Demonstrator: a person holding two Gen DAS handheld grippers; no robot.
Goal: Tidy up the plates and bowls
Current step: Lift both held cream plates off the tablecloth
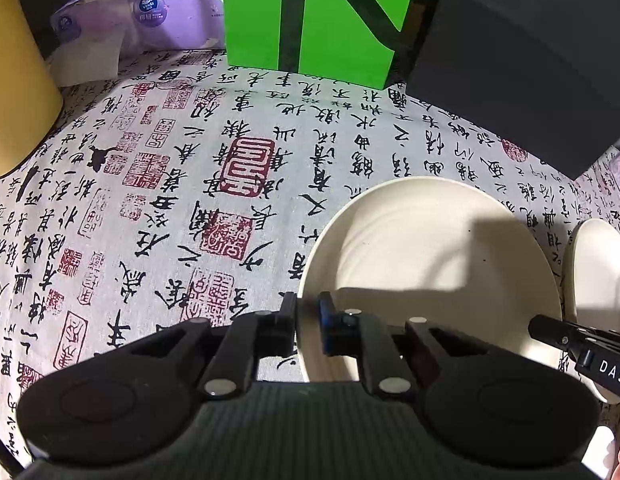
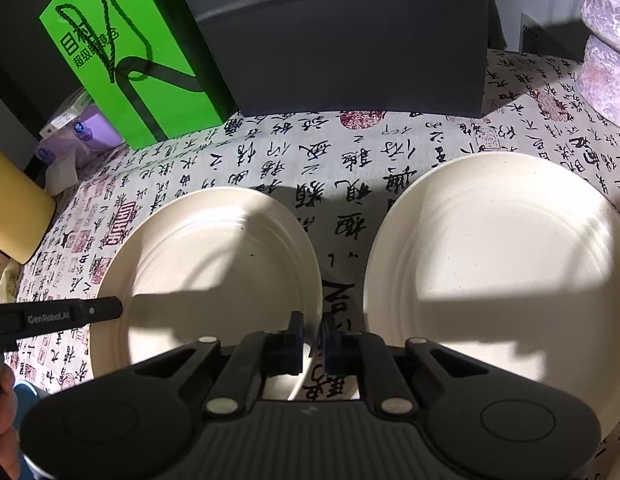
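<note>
Two cream plates lie side by side on the calligraphy-print tablecloth (image 1: 170, 200). My left gripper (image 1: 308, 316) is shut on the left rim of the left plate (image 1: 430, 264), one finger outside the rim and one inside. My right gripper (image 2: 312, 334) is shut on the right rim of that same left plate (image 2: 214, 264), so both grippers hold it from opposite sides. The right plate (image 2: 502, 264) lies apart across a narrow gap, its edge (image 1: 598, 280) visible in the left wrist view. Each gripper also appears in the other's view: right gripper (image 1: 542, 330), left gripper (image 2: 114, 310).
A green box (image 1: 322, 20) and a dark grey box (image 1: 522, 60) stand at the back of the table. A yellow object (image 1: 14, 80) and tissue packs (image 1: 150, 16) sit far left. A purple stone-like vase (image 2: 606, 40) stands far right. A hand (image 2: 2, 400) shows lower left.
</note>
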